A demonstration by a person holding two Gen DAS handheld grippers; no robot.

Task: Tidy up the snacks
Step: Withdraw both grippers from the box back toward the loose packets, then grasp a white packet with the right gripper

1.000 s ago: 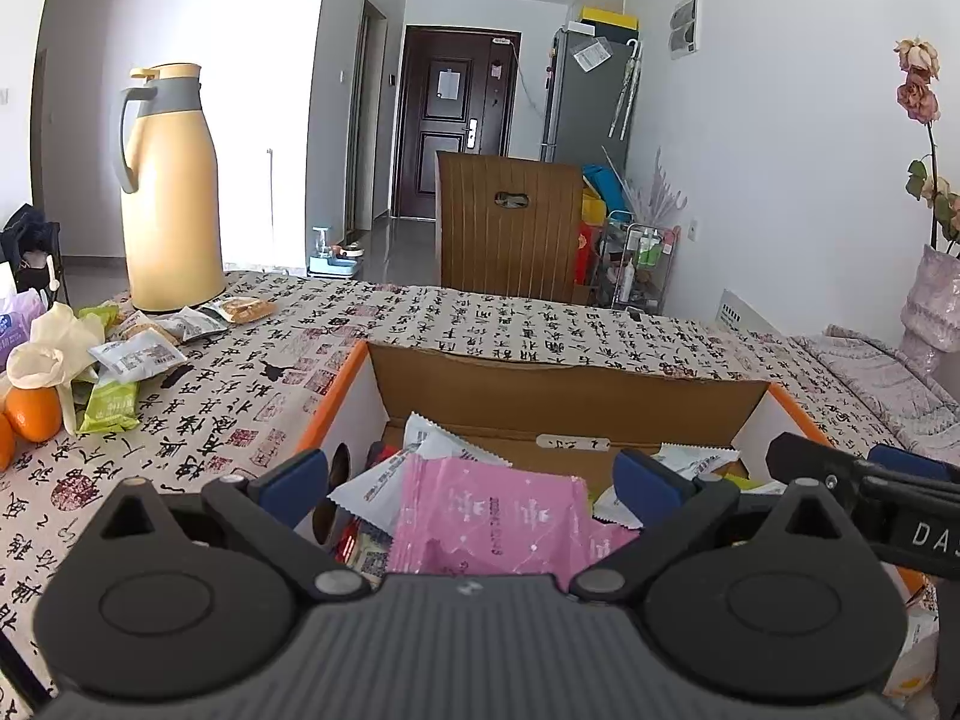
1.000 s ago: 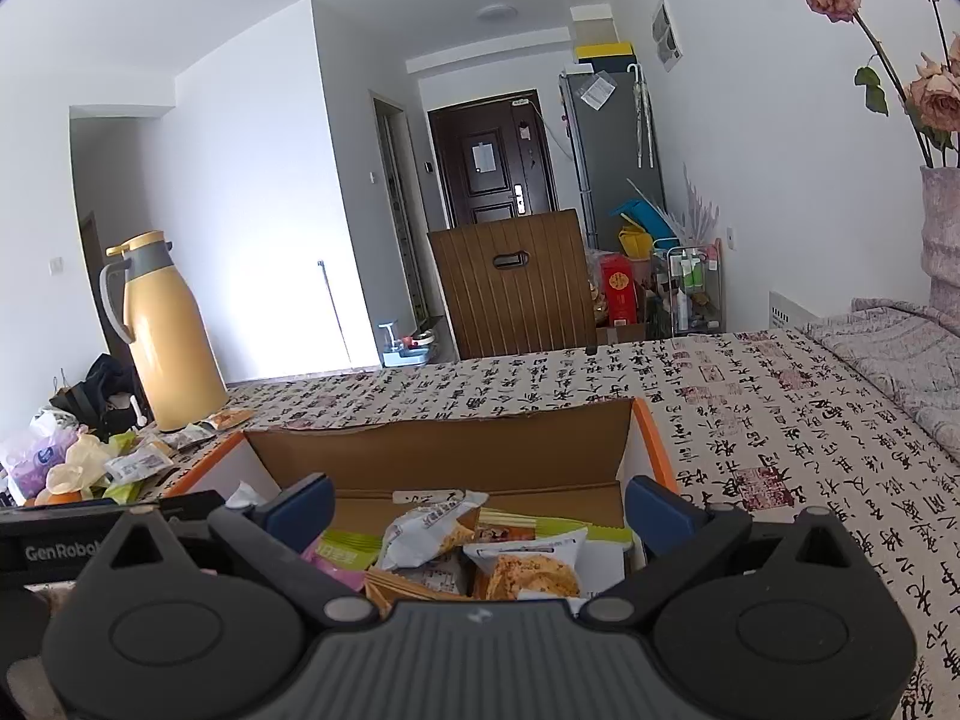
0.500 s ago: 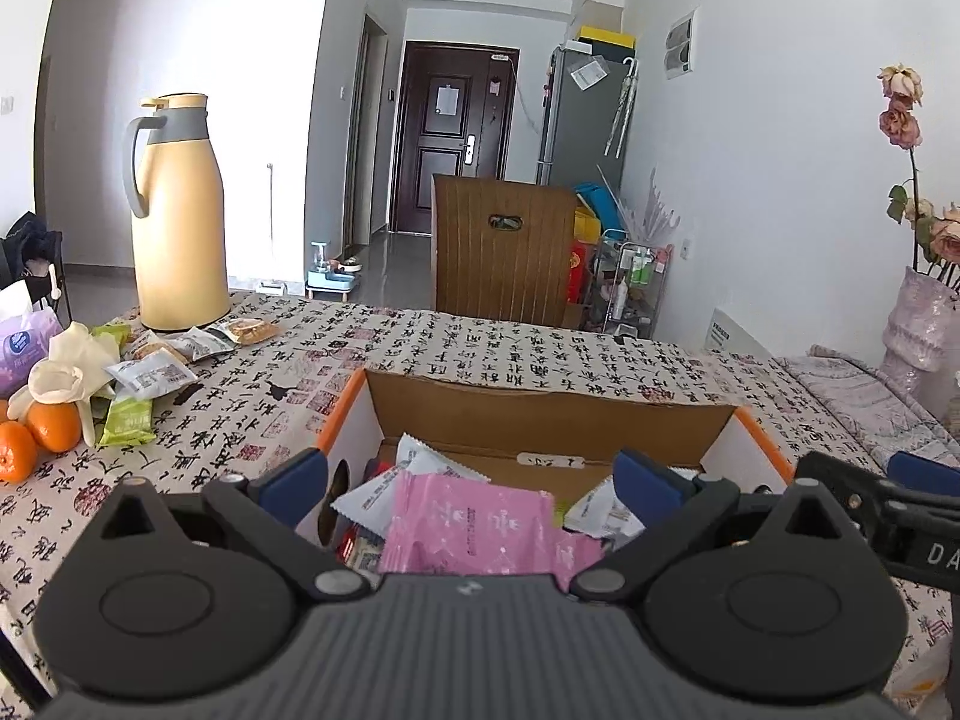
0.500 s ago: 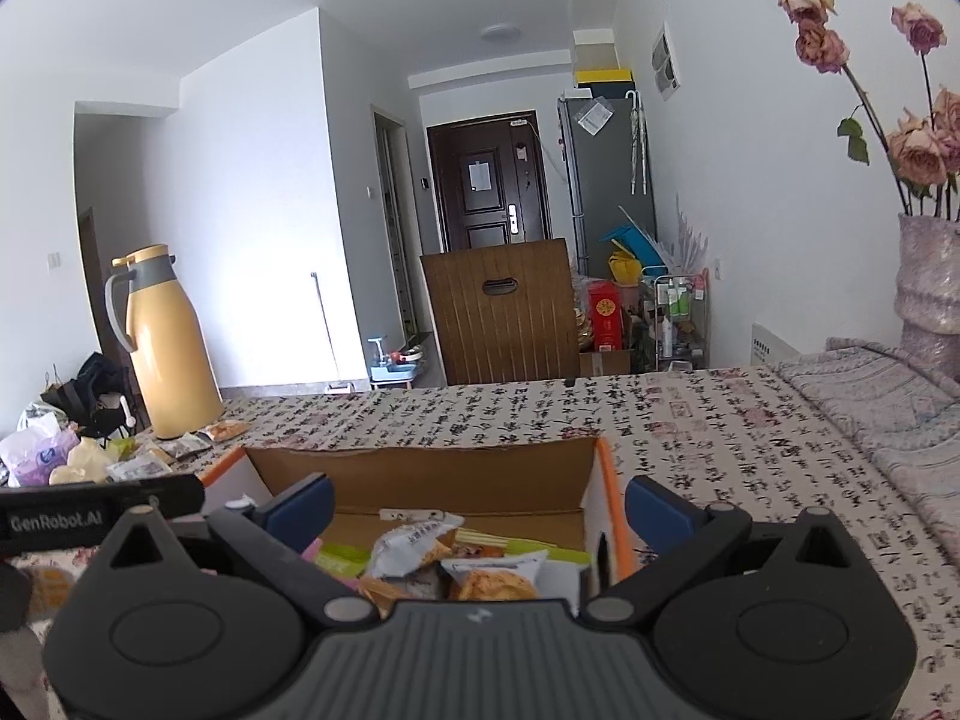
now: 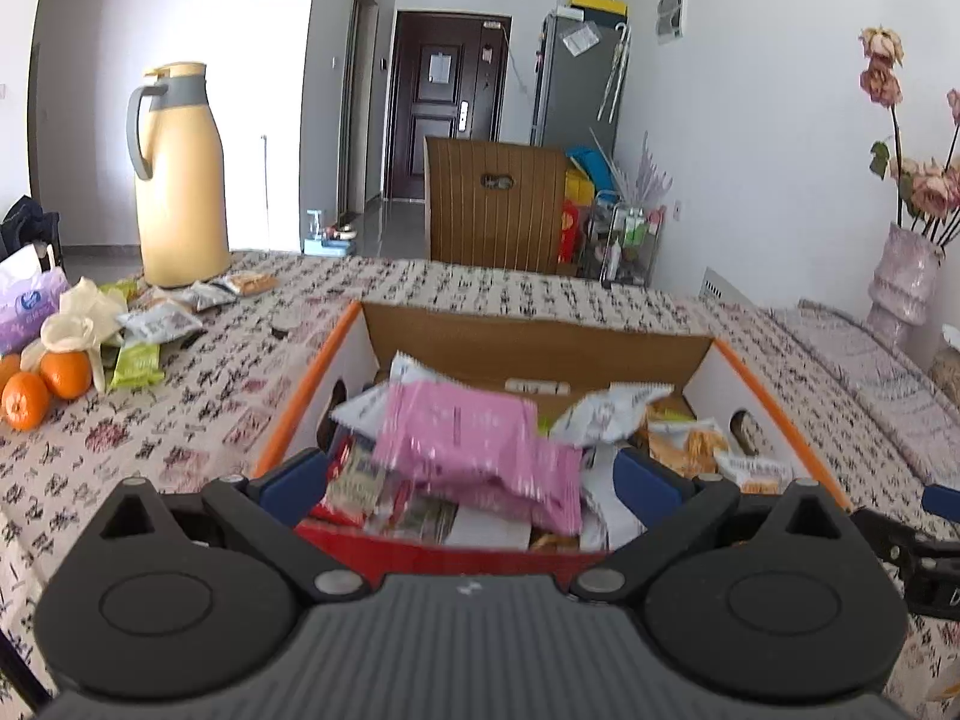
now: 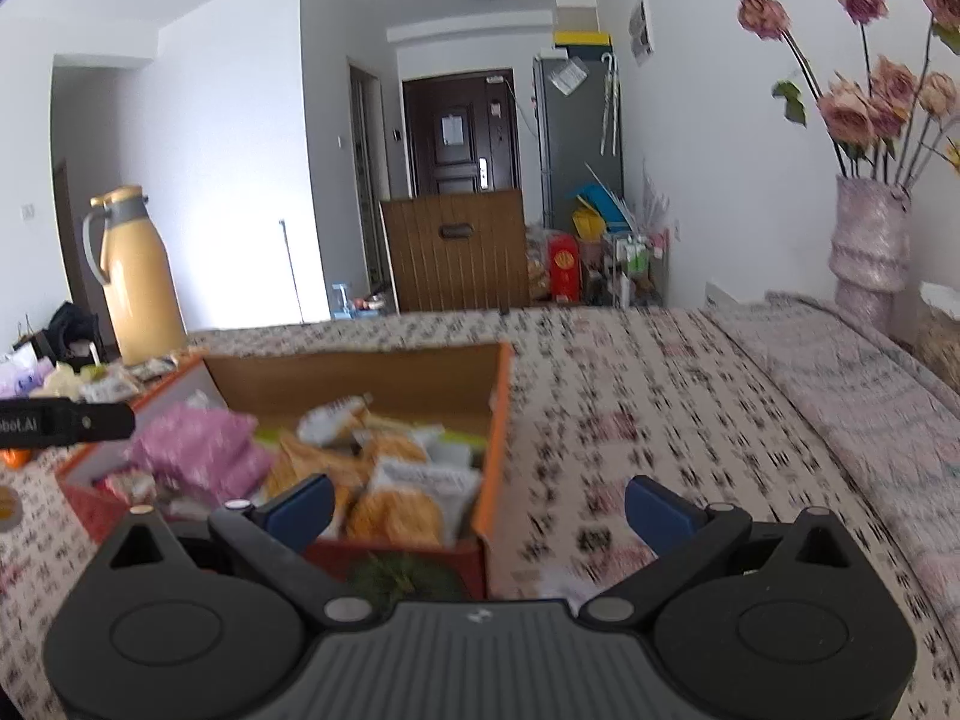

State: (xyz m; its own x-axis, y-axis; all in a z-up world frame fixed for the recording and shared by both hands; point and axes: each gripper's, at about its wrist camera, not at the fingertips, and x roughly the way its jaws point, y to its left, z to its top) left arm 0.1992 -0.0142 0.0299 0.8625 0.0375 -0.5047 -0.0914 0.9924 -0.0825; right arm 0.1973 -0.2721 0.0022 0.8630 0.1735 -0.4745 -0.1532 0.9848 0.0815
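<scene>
Both jaws spread wide, empty — left gripper, right gripper. One box mid-frame; two oranges left — one pink packet on top.

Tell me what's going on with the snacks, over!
Left tool open, empty, above snack box. Right tool open, empty, over box's right edge. Pink packet lies on top of pile. More snacks wait by yellow jug.
</scene>
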